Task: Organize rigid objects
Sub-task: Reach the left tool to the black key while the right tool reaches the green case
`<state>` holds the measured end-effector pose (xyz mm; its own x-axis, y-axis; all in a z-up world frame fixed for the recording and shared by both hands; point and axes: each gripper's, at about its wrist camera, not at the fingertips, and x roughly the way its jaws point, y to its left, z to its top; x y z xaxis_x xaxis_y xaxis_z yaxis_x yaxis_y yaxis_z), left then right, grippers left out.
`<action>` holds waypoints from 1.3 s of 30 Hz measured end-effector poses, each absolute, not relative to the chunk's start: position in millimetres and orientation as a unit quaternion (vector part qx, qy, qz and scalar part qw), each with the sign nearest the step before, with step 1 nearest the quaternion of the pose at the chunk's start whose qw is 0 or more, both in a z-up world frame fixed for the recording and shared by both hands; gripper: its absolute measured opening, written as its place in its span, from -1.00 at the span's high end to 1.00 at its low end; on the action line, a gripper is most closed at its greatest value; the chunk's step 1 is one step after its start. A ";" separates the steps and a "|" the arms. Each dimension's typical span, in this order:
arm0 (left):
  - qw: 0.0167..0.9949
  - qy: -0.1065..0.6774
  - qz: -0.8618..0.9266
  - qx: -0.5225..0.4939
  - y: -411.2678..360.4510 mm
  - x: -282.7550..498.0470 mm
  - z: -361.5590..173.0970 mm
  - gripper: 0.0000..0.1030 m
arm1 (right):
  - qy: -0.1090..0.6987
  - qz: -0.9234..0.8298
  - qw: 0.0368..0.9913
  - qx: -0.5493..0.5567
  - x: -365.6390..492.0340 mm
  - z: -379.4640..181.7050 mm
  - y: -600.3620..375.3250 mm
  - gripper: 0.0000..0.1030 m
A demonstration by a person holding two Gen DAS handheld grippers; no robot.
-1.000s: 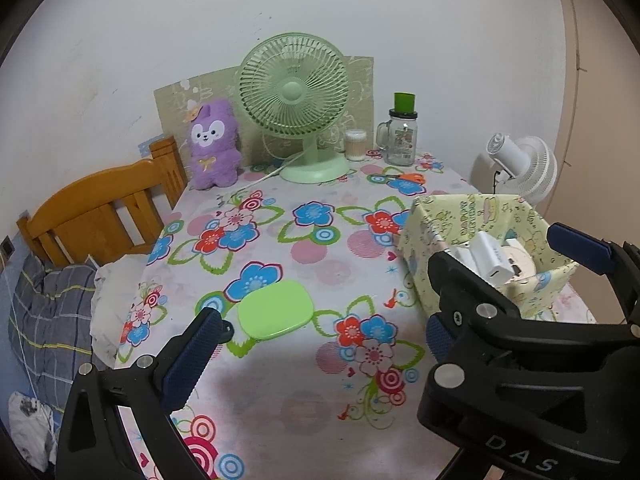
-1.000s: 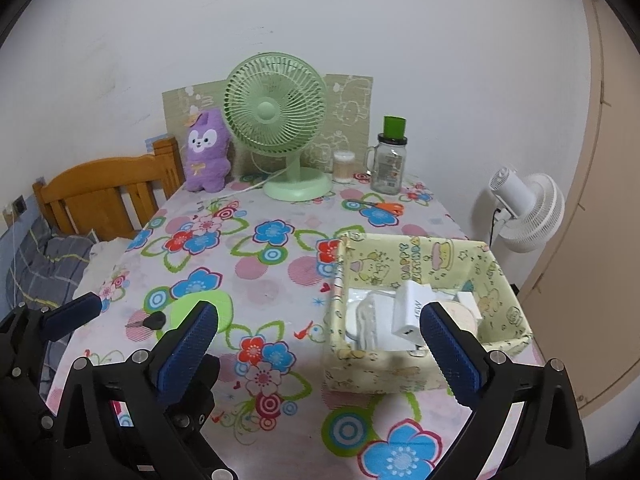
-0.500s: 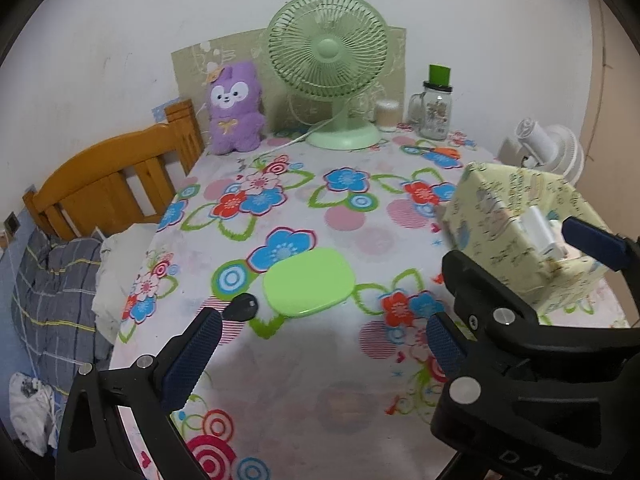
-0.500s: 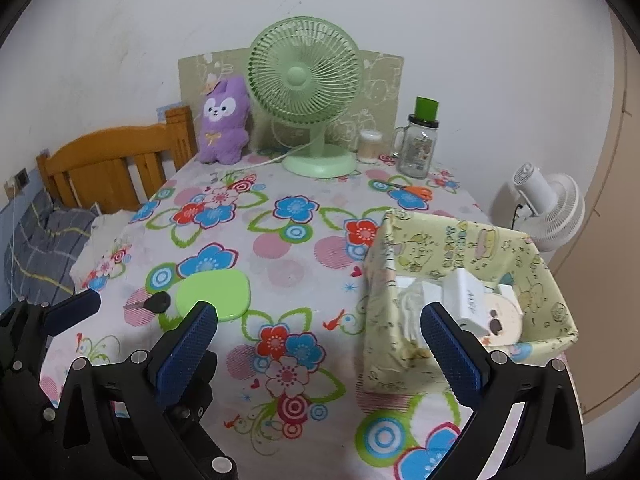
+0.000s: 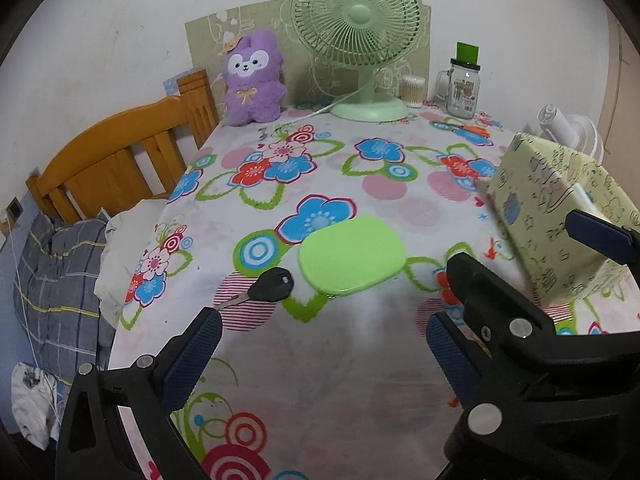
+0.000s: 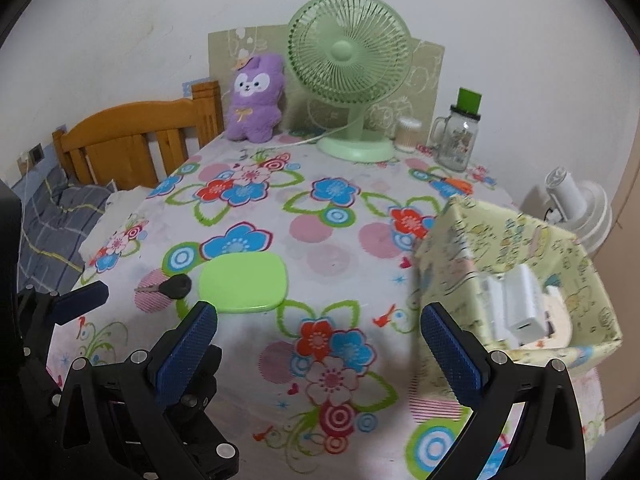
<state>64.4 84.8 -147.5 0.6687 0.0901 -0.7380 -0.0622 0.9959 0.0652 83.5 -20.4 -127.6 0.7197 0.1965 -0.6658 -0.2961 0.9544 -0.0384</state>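
**Both grippers hang spread over a flowered table, nothing held**

Your left gripper (image 5: 320, 356) hovers with its blue-padded fingers (image 5: 192, 354) set wide, nothing between them. Your right gripper (image 6: 318, 350) is just as wide and just as empty above the floral tablecloth (image 6: 332, 240).

Just beyond the left fingertips lies a black-headed key (image 5: 268, 288), its metal blade pointing toward the table's left edge. Beside it, close but with a sliver of cloth between, rests a flat lime-green lid (image 5: 352, 258). To your right stands the yellow printed fabric box (image 6: 516, 248), holding a white charger block (image 6: 522, 304) and other pale items that are partly hidden by the box wall and too blurred to name. In the left wrist view the right gripper's black frame crosses in front of the box's lower corner.

At the far edge, against the wall, stand a purple plush toy (image 5: 254, 78), a green desk fan (image 5: 360, 36) with its white cord trailing, a small jar of cotton swabs (image 5: 412, 88) and a glass mug jar (image 5: 462, 86) with a green top; its label cannot be read. A white fan (image 6: 576, 208) sits off the table's right side, a wooden headboard (image 5: 120, 152) and grey plaid bedding (image 5: 60, 272) off the left. The box carries printed lettering, but it is illegible.
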 end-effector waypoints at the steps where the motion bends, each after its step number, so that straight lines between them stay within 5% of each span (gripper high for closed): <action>1: 0.913 0.405 0.041 0.018 86.5 65.4 -149.0 -0.99 | 0.352 0.133 0.924 -0.070 85.0 -129.6 -18.9 -1.00; 26: 0.904 0.427 0.018 0.029 128.0 101.5 -181.8 -0.99 | 0.374 0.146 0.913 -0.072 119.7 -161.4 14.2 -0.99; 39: 0.897 0.441 0.002 0.026 142.7 116.9 -194.8 -0.76 | 0.400 0.158 0.899 -0.083 135.9 -173.2 27.3 -0.99</action>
<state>116.9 142.7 -194.8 0.6116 0.0255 -0.7908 0.0196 0.9987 0.0474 135.9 27.3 -173.2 0.6306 0.2177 -0.7450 -0.3510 0.9361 -0.0235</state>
